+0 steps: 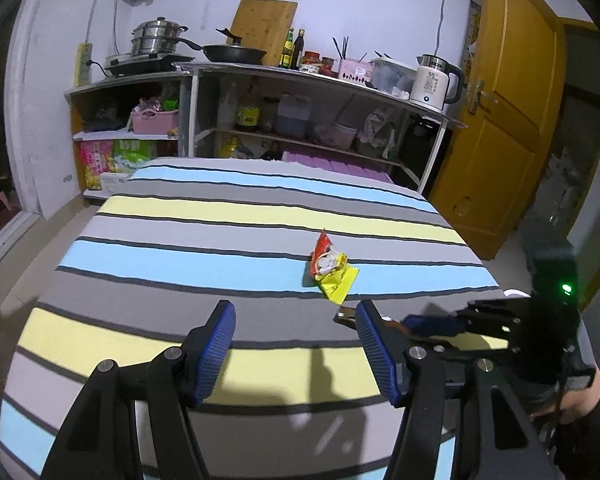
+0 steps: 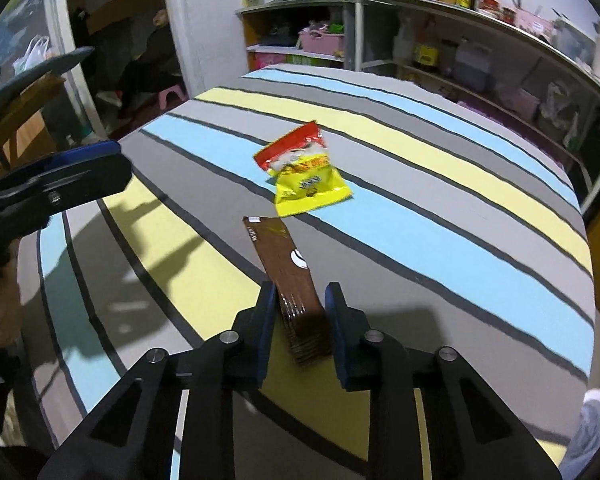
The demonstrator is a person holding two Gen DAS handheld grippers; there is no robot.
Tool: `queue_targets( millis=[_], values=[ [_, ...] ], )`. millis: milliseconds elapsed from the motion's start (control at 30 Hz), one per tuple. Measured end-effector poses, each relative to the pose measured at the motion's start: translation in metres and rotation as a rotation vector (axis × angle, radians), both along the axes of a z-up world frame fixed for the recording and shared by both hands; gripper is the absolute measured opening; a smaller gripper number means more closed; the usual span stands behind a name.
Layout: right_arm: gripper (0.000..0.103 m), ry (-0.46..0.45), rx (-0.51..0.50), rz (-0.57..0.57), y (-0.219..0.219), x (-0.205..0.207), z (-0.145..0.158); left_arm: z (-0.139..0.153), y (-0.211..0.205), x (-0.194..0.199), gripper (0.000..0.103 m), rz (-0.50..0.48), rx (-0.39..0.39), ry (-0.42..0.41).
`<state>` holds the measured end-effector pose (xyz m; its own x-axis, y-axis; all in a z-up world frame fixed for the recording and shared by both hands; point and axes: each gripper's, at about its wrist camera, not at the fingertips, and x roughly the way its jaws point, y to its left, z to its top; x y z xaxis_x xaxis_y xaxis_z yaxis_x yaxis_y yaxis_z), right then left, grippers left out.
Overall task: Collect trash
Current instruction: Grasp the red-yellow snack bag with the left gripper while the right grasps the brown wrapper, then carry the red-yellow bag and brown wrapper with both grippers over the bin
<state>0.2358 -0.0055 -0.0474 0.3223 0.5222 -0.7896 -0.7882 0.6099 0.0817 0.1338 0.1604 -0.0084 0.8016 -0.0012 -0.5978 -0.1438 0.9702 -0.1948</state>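
A red and yellow snack wrapper (image 1: pixel 332 268) lies on the striped table cloth (image 1: pixel 220 208); it also shows in the right wrist view (image 2: pixel 304 172). My right gripper (image 2: pixel 300 300) is shut on a brown sachet (image 2: pixel 288 264) and holds it just above the table, short of the snack wrapper. My left gripper (image 1: pixel 296 320) is open and empty, above the near part of the table, with the snack wrapper ahead and to the right. The right gripper (image 1: pixel 440 326) shows at the right of the left wrist view, and the left gripper (image 2: pixel 60 176) at the left of the right wrist view.
A metal shelf unit (image 1: pixel 320 76) with pots, a pan, bottles and a white kettle (image 1: pixel 434 80) stands behind the table. A yellow door (image 1: pixel 512 100) is at the right. A pink stool (image 2: pixel 172 94) stands on the floor to the left.
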Motion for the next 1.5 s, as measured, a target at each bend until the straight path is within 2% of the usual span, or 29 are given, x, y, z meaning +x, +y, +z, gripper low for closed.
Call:
queue_targets(
  millis=[400,633,767,800,867,900,1000,1200,1500],
  values=[
    [0.022,0.011,0.088,-0.161,-0.068,0.006,0.015,-0.019,-0.020,0.071,0.062,-0.056,-0.006,0.084],
    [0.022,0.015,0.113,-0.197,-0.092,0.012,0.017,-0.036,-0.028,0.111,0.062,-0.050,0.026,0.150],
    [0.022,0.016,0.123,-0.212,-0.099,0.015,0.016,-0.046,-0.024,0.125,0.062,-0.039,-0.002,0.186],
    [0.022,0.017,0.124,-0.218,-0.101,0.017,0.015,-0.046,-0.023,0.127,0.060,-0.040,-0.009,0.190],
    [0.022,0.019,0.129,-0.232,-0.105,0.019,0.014,-0.050,-0.022,0.131,0.046,-0.043,-0.024,0.203],
    [0.022,0.020,0.131,-0.237,-0.106,0.019,0.014,-0.050,-0.022,0.132,0.038,-0.036,-0.018,0.207],
    [0.022,0.019,0.138,-0.253,-0.112,0.019,0.014,-0.049,-0.022,0.131,0.032,-0.034,-0.015,0.198],
    [0.022,0.002,0.151,-0.292,-0.124,0.013,0.020,-0.038,-0.035,0.113,0.031,-0.042,0.007,0.161],
    [0.021,-0.044,0.179,-0.367,-0.150,-0.011,0.039,-0.007,-0.068,0.068,0.031,-0.087,-0.028,0.080]
  ],
)
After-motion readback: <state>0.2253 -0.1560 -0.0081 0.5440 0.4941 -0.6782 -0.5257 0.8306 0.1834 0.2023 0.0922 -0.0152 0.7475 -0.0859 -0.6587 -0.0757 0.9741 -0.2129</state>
